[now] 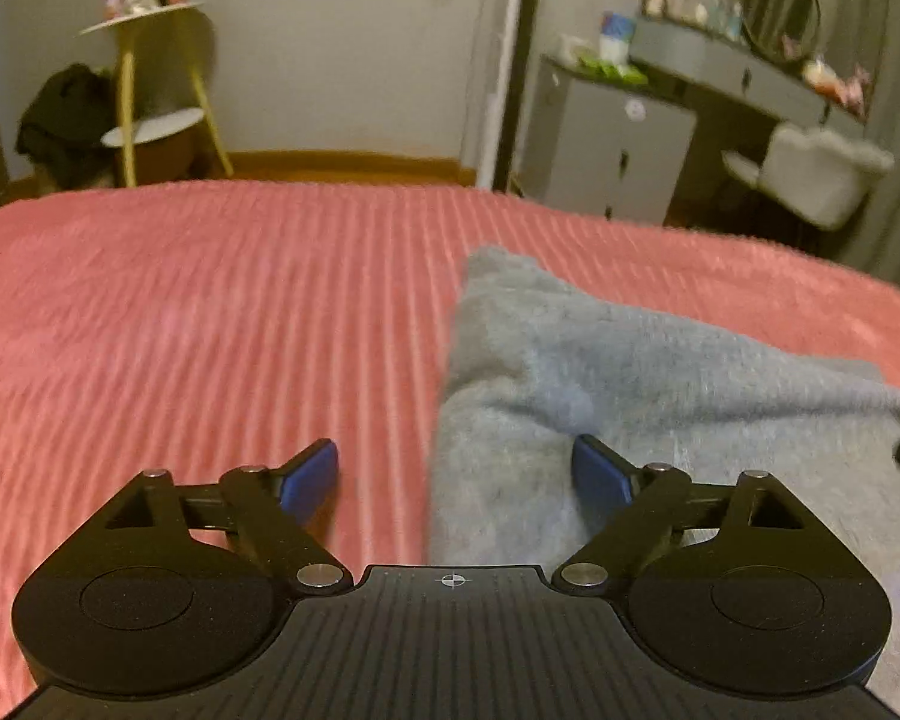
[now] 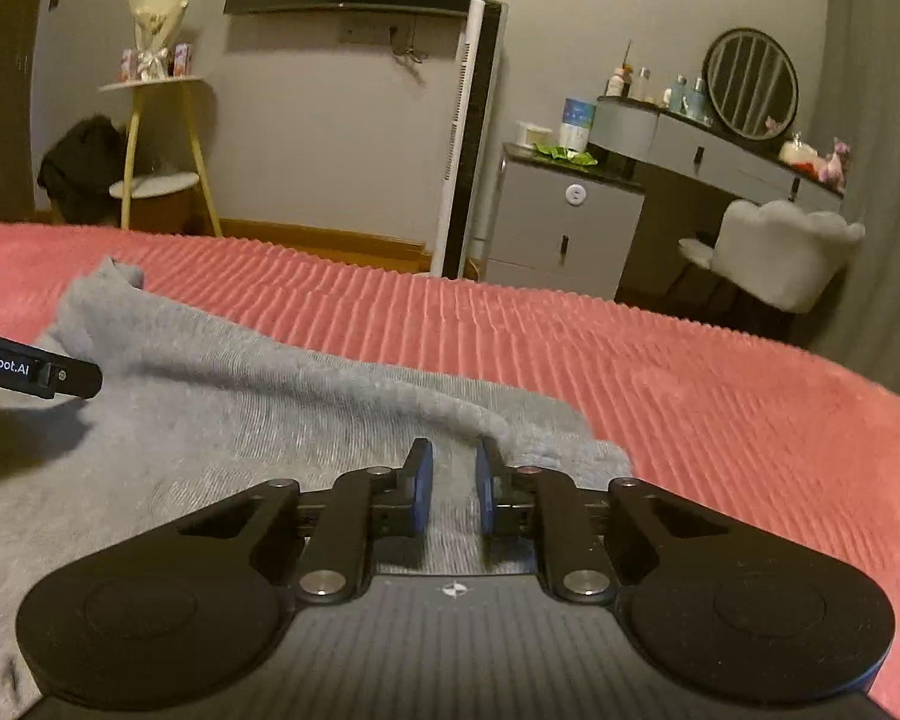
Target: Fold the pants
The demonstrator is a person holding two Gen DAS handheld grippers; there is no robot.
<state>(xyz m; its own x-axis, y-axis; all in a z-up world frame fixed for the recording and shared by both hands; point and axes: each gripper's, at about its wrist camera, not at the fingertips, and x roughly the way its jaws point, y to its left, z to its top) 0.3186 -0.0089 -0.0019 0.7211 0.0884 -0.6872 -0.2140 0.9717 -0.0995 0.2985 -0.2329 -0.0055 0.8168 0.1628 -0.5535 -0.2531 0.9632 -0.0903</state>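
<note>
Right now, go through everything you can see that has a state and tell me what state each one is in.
left gripper: open wide, holding nothing, at the pants' left edge.
right gripper: partly open, narrow gap, low over the pants; grip cannot be told.
gray pants: bunched on the bed, a raised ridge across them, not neatly folded.
pink bedspread: spread flat under the pants.

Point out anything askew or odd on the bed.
The grey fleece pants lie bunched on the ribbed pink bedspread, with one raised fold running diagonally and the far corner curled up. Nothing is spilled or damaged.
</note>
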